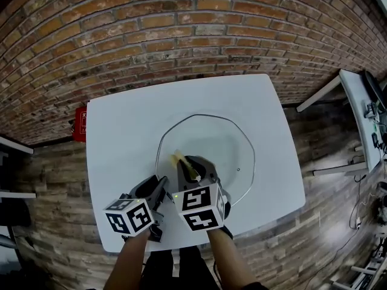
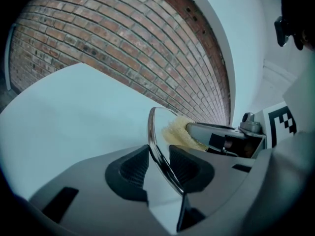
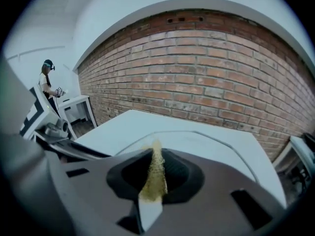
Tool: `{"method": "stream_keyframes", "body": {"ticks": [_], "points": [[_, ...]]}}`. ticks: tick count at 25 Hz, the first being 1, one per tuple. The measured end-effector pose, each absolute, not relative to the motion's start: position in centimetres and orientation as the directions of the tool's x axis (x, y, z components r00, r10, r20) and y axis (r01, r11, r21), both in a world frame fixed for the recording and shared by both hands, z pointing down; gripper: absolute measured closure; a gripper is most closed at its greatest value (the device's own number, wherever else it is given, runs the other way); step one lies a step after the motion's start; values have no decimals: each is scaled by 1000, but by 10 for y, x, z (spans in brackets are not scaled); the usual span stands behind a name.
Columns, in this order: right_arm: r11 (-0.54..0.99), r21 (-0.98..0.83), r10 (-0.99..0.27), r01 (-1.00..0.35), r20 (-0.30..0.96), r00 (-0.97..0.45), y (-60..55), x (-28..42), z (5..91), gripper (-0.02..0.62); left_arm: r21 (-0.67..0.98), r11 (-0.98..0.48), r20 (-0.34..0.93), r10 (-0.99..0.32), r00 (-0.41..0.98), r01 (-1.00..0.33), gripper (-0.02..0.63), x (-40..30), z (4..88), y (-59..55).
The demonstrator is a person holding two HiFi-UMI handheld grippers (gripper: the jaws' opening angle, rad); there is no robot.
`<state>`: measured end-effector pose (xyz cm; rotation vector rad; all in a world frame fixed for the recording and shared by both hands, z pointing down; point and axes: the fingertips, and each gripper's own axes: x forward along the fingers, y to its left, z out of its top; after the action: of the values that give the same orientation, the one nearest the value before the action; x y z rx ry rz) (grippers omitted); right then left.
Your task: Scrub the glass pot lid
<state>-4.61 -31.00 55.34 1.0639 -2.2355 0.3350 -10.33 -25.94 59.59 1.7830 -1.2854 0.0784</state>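
Observation:
A round glass pot lid (image 1: 230,144) with a metal rim lies on the white table (image 1: 121,132). My left gripper (image 1: 161,189) is shut on the lid's near-left rim; in the left gripper view the rim (image 2: 158,144) runs edge-on between the two dark pads. My right gripper (image 1: 192,168) is shut on a yellow scrub sponge (image 1: 183,164), held over the near part of the lid. The sponge (image 3: 155,173) stands upright between the right jaws, with the lid (image 3: 206,144) beyond it. The sponge (image 2: 176,132) also shows in the left gripper view, just past the rim.
A brick wall (image 1: 181,29) runs behind the table. A red object (image 1: 80,124) sits on the wooden floor at the left. A white desk (image 1: 357,113) stands to the right. A person (image 3: 47,80) stands far off by another table.

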Motion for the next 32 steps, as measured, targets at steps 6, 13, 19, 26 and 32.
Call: {"method": "stream_keyframes", "body": {"ticks": [6, 13, 19, 26, 32], "points": [[573, 95, -636, -814, 678, -368, -319, 1, 564, 537, 619, -45, 520, -725, 452, -784, 471, -105, 597, -259], [482, 174, -682, -859, 689, -243, -329, 66, 564, 537, 616, -39, 521, -729, 444, -787, 471, -104, 596, -259], [344, 263, -723, -901, 687, -75, -332, 135, 550, 537, 621, -41, 518, -728, 449, -783, 471, -103, 597, -258], [434, 160, -731, -886, 638, -243, -317, 80, 515, 537, 625, -38, 513, -733, 447, -780, 471, -103, 598, -257], [615, 18, -594, -788, 667, -449, -279, -16, 532, 537, 629, -46, 506, -733, 454, -776, 471, -103, 596, -259]]}}
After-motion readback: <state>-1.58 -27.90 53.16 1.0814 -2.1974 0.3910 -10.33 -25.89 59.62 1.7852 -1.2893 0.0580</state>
